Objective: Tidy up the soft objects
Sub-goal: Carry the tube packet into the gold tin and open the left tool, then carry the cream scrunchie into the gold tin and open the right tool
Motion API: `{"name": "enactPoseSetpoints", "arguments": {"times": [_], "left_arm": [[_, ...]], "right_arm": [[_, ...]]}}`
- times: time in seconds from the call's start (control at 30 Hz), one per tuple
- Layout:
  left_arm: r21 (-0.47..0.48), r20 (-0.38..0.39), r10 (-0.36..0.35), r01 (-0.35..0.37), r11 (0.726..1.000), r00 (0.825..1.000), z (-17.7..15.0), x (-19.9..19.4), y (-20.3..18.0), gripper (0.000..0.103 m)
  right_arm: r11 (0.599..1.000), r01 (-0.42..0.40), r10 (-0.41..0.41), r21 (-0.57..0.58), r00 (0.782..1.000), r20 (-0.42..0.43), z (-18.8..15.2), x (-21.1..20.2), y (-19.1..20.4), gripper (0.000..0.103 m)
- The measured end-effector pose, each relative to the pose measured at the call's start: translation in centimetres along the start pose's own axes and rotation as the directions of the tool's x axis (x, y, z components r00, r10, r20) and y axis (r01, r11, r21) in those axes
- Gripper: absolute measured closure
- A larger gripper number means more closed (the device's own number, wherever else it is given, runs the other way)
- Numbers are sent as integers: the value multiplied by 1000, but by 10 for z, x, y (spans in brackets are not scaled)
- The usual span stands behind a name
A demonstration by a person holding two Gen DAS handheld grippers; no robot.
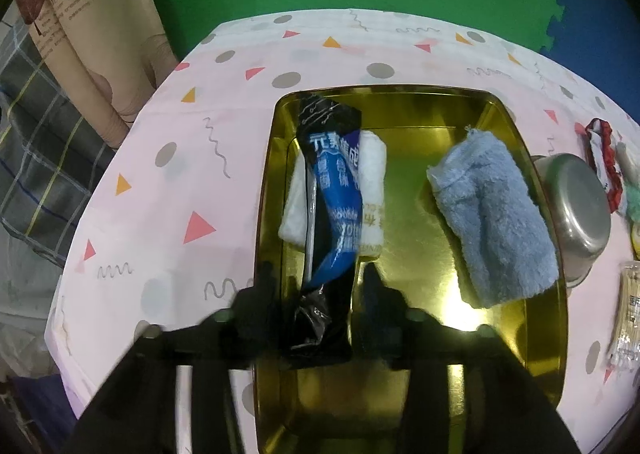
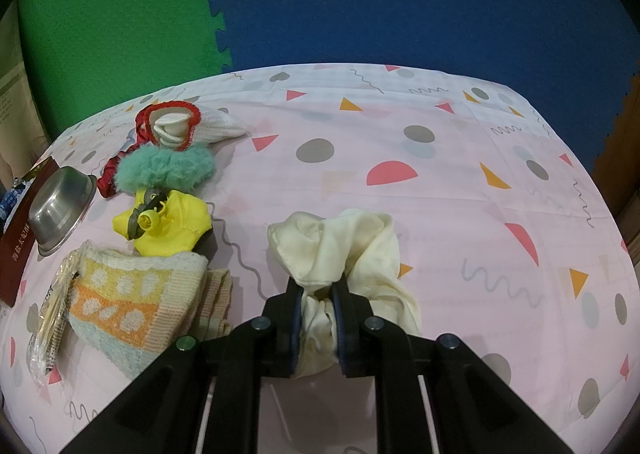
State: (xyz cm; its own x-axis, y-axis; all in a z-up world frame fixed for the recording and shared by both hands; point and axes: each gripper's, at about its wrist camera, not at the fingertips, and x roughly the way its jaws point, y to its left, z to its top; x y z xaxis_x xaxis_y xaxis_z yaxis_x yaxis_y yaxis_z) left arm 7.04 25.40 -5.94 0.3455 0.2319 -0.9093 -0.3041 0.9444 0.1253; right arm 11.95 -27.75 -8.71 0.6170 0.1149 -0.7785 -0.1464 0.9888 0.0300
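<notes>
The blue and black packet is lying in the gold tin tray, on top of a folded white towel. The left tongs are seen open around its near end, with the pads apart from it, so it looks let go. The packet is bent and shiny, and it could slide off the towel. It could also be dragged out again if the tongs are lifted crookedly and catch its crinkled end.

A fluffy blue towel is lying in the right part of the tray, well apart from the packet.

The right tongs are closed on a cream cloth, which is bunched up on the pink table. Only a small fold is pinched. The loose part could trail and get caught on the tray's edge, or slip free.
</notes>
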Motion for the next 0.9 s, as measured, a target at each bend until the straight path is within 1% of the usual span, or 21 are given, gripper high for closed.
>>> {"name": "enactPoseSetpoints", "arguments": {"times": [0.1, 0.17, 0.27, 0.37, 0.47, 0.53, 0.63, 0.7, 0.77, 0.83, 0.9], "left_arm": [[-7, 8, 0, 0, 1000, 1000, -2, -4, -2, 52], [-16, 16, 2, -2, 1000, 1000, -3, -8, -3, 52], [-24, 51, -8, 10, 1000, 999, -7, -19, -5, 52], [-53, 99, -18, 23, 998, 995, -15, -36, -11, 51], [-88, 146, 1, 12, 996, 989, -22, -50, -17, 49], [-109, 173, 23, -5, 994, 985, -27, -57, -21, 42], [-111, 206, 58, -35, 993, 977, -34, -62, -28, 41], [-108, 206, 62, -40, 993, 977, -36, -62, -33, 40], [-116, 205, 52, -29, 993, 977, -39, -61, -33, 39], [-131, 206, 55, -28, 991, 977, -41, -60, -31, 35], [-145, 207, 63, -33, 989, 976, -43, -59, -28, 33]], "right_arm": [[1000, 0, 0, 0, 1000, 0, 0, 0, 0, 89], [1000, 1, -1, 0, 1000, 0, 0, 0, 0, 89], [1000, 0, 0, 0, 1000, -1, 0, 0, 0, 89], [1000, 1, -1, -1, 1000, 0, 1, 0, 0, 89], [1000, 5, -5, -4, 1000, 0, 0, 0, 1, 89], [1000, 5, -5, -4, 1000, 1, 0, -1, 1, 89], [1000, 14, -14, -11, 1000, 3, 0, -1, 2, 90], [1000, 21, -20, -16, 1000, 3, 0, -1, 3, 90], [999, 28, -28, -19, 1000, 4, 1, -3, 5, 90], [999, 37, -37, -17, 999, 6, 2, -6, 6, 90], [999, 48, -48, -13, 999, 16, 4, -14, 8, 90]]}}
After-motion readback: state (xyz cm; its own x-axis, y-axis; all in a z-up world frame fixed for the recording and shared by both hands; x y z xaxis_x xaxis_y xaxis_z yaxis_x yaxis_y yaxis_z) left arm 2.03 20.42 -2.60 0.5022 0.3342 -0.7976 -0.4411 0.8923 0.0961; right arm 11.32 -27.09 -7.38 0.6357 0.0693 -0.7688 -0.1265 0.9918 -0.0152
